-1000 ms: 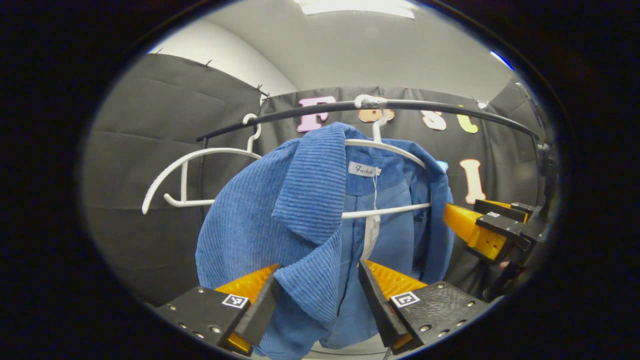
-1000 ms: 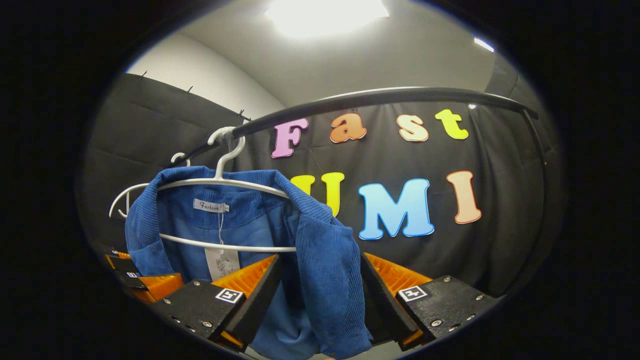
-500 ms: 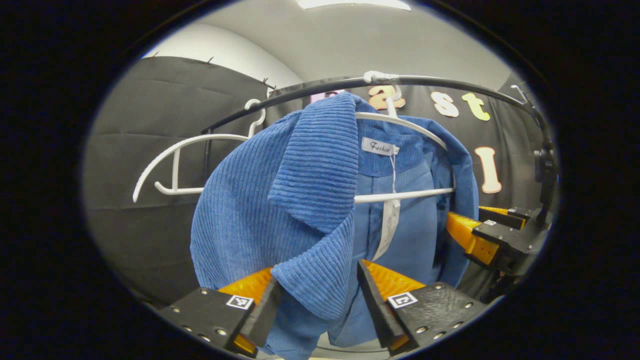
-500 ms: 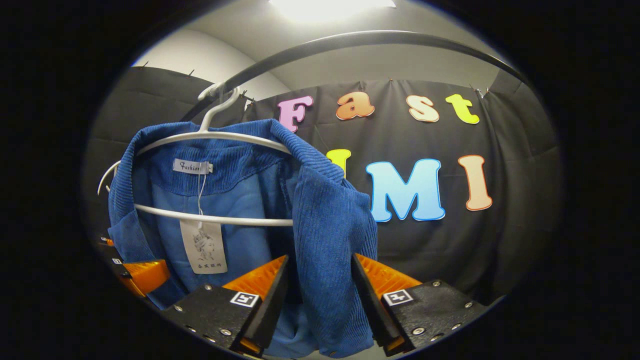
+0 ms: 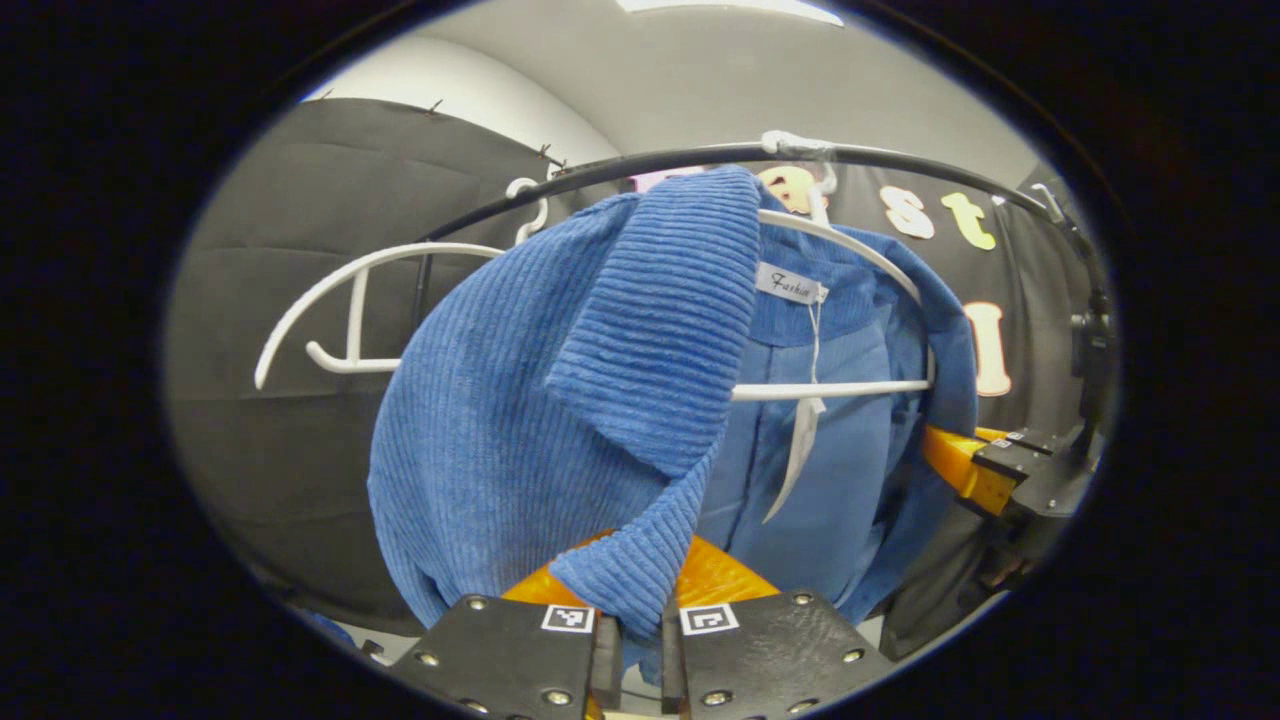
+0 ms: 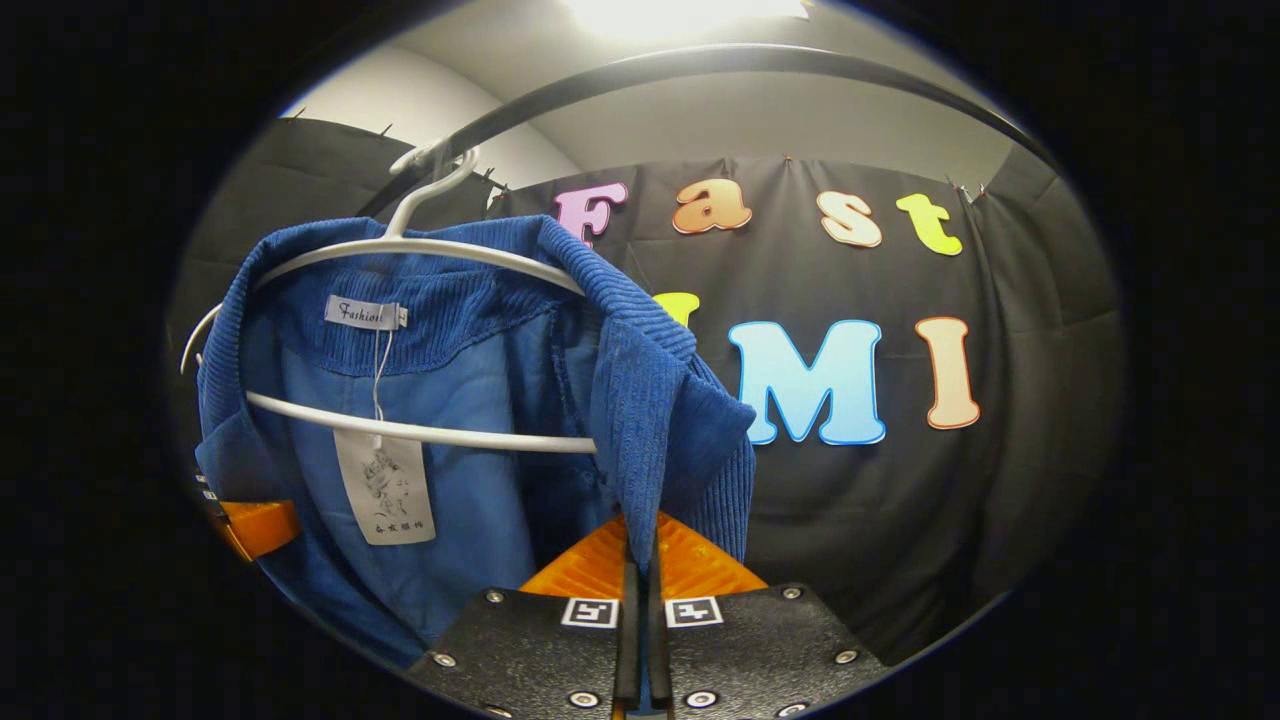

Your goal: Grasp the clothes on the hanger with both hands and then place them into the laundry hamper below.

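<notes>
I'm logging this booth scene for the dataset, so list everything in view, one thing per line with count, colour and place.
jacket: one, blue corduroy, on a hanger under the rail.
hanger with jacket: one, white, hooked on the rail.
spare hanger: one, white, bare, on the rail beside the jacket.
rail: one, black, curved overhead.
paper tag: one, pale, hanging from the collar label.
ceiling light: one, white, above.
left tool: shut on the jacket's front edge.
right tool: shut on the jacket's other front edge.
</notes>
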The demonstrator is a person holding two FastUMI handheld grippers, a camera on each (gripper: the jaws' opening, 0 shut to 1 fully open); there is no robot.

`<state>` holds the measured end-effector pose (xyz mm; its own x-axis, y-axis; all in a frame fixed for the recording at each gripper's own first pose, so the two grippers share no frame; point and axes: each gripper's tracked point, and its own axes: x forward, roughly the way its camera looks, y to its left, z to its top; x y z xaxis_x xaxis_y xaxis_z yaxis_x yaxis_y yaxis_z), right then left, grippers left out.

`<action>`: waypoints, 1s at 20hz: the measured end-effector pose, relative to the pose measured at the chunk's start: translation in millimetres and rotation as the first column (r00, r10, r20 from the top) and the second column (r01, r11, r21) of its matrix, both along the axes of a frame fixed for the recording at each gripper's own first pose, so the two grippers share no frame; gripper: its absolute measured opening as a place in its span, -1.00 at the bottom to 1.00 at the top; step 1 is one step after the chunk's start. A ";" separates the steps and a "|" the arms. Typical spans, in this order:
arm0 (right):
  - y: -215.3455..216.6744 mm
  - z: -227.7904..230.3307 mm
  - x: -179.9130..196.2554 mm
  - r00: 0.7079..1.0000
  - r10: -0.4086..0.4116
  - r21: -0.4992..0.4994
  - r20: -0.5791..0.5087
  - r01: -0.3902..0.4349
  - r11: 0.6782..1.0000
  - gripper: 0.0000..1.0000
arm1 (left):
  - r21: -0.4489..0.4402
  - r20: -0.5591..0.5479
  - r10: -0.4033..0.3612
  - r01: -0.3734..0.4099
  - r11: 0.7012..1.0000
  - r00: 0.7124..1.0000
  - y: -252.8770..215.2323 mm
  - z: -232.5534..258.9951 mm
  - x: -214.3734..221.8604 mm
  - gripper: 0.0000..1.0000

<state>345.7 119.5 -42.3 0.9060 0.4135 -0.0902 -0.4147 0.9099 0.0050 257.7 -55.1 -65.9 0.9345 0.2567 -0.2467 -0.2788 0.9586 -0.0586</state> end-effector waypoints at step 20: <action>-44.6 109.4 9.2 0.908 -0.124 0.024 0.401 0.125 0.992 -1.00 | 0.140 0.249 -0.052 0.017 0.990 0.967 57.7 150.5 -55.5 -0.99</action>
